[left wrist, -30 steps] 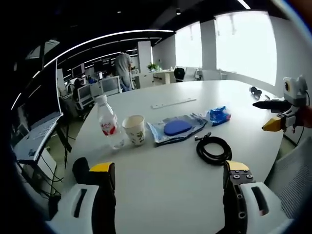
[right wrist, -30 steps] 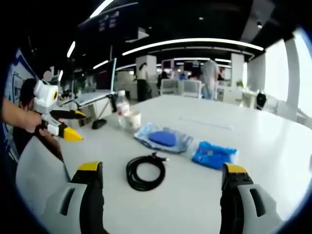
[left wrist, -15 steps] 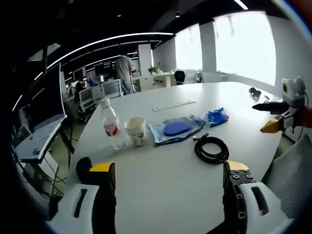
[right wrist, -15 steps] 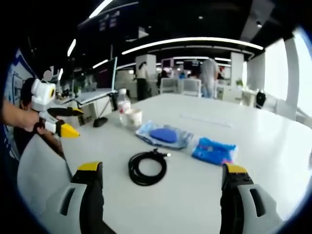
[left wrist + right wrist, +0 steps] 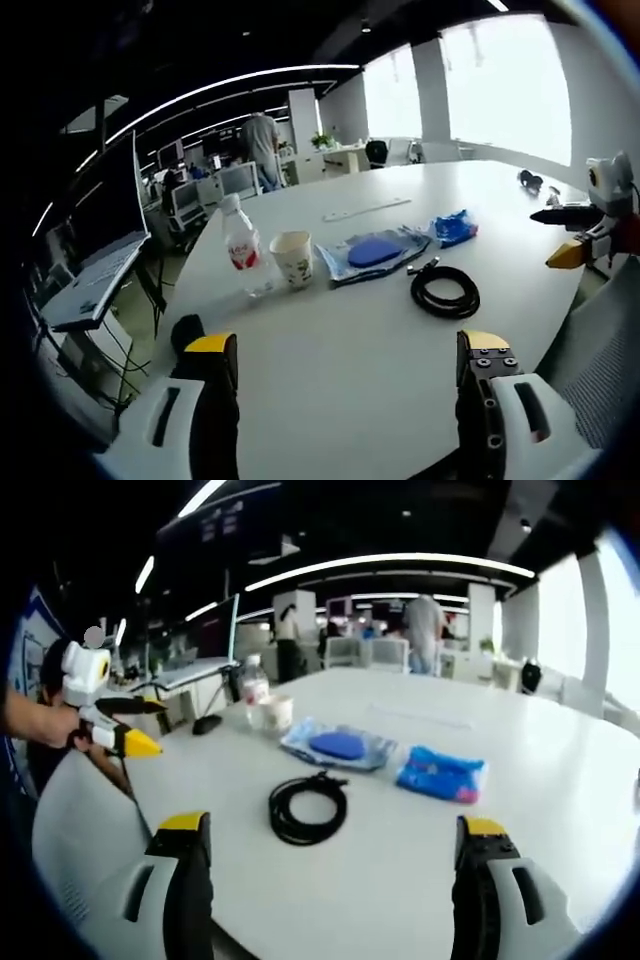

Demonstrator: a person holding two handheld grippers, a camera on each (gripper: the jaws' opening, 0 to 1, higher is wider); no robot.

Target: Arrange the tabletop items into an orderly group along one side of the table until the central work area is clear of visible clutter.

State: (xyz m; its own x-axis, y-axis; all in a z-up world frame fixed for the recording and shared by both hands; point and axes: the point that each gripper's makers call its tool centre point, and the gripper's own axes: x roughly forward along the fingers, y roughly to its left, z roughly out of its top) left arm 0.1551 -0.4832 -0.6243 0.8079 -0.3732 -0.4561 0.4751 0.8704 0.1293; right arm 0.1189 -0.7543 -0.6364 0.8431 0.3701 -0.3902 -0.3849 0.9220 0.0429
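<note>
White table [image 5: 330, 350] [image 5: 560, 770], large and curved, in an open office.

Containers:
- Water bottle [image 5: 241, 247] [image 5: 254, 695]: clear plastic, white cap, red label, upright at the far left of the row. Liquid level cannot be told.
- Paper cup [image 5: 294, 259] [image 5: 276, 712]: pale, printed pattern, upright just right of the bottle, nearly touching it. Contents cannot be seen.
- Clear plastic pouch [image 5: 372, 253] [image 5: 336, 747]: flat on the table right of the cup, with a dark blue oval item inside.
- Blue packet [image 5: 452, 227] [image 5: 440, 774]: crinkled, bright blue, lying right of the pouch, near it.

Loose items:
- Black cable [image 5: 445, 291] [image 5: 309, 807]: coiled in a ring, plug end toward the pouch, lying nearer the person than the row, apart from it.
- White strip [image 5: 367, 209] [image 5: 420, 716]: long, flat, lying beyond the pouch.
- Dark object [image 5: 528, 180]: small, at the far right edge; too small to identify.

Grippers:
- Left gripper [image 5: 340, 385] [image 5: 118, 725]: yellow-tipped jaws spread wide, empty, above the near table edge; in the right gripper view it sits at the left, held by a hand [image 5: 45, 725].
- Right gripper [image 5: 330, 865] [image 5: 570, 235]: jaws spread wide, empty, on the near side of the cable; in the left gripper view it sits at the right.
</note>
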